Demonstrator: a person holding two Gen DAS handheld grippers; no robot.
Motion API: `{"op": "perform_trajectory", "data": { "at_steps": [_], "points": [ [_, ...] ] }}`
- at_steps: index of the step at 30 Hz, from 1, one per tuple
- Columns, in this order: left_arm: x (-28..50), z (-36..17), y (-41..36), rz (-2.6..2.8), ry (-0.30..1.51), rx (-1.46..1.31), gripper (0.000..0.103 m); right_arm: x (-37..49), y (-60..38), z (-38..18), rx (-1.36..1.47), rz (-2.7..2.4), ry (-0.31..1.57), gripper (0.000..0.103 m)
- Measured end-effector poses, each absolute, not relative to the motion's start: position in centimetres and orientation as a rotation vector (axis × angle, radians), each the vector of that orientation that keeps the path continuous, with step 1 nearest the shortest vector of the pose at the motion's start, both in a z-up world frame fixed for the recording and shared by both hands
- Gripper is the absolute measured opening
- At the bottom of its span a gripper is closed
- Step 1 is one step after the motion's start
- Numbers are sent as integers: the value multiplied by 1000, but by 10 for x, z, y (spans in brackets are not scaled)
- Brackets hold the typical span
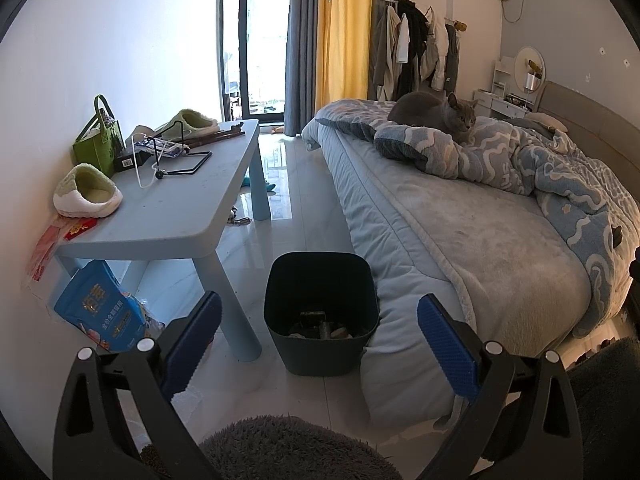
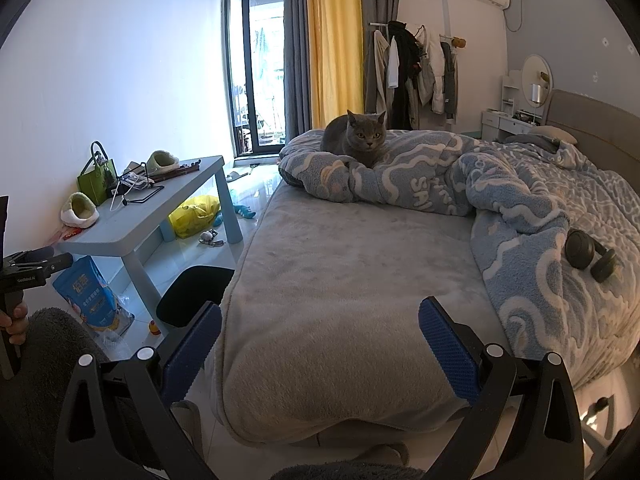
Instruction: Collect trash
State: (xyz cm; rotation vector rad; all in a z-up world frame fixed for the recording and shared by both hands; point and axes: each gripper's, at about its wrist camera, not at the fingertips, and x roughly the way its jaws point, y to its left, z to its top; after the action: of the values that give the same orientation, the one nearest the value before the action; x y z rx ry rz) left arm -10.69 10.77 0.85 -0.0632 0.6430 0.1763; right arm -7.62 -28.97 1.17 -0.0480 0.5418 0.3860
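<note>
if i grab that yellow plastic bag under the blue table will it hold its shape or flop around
The yellow plastic bag looks crumpled and slumped on the floor under the blue table, so it will probably flop and sag when lifted. Its glossy film may slip between the pads. It bulges somewhat, so it likely holds contents that could shift; weight is unclear.

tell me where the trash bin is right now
In the left wrist view the trash bin stands on the floor, centre frame, between the blue table and the bed.
</note>
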Motion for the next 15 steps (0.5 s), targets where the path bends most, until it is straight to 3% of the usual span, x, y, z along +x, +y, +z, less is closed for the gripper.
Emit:
{"op": "perform_trajectory", "data": {
  "at_steps": [15],
  "points": [
    [-106, 7, 109, 174, 645, -65, 100, -78, -288, 12, -48, 385, 543, 100]
  ]
}}
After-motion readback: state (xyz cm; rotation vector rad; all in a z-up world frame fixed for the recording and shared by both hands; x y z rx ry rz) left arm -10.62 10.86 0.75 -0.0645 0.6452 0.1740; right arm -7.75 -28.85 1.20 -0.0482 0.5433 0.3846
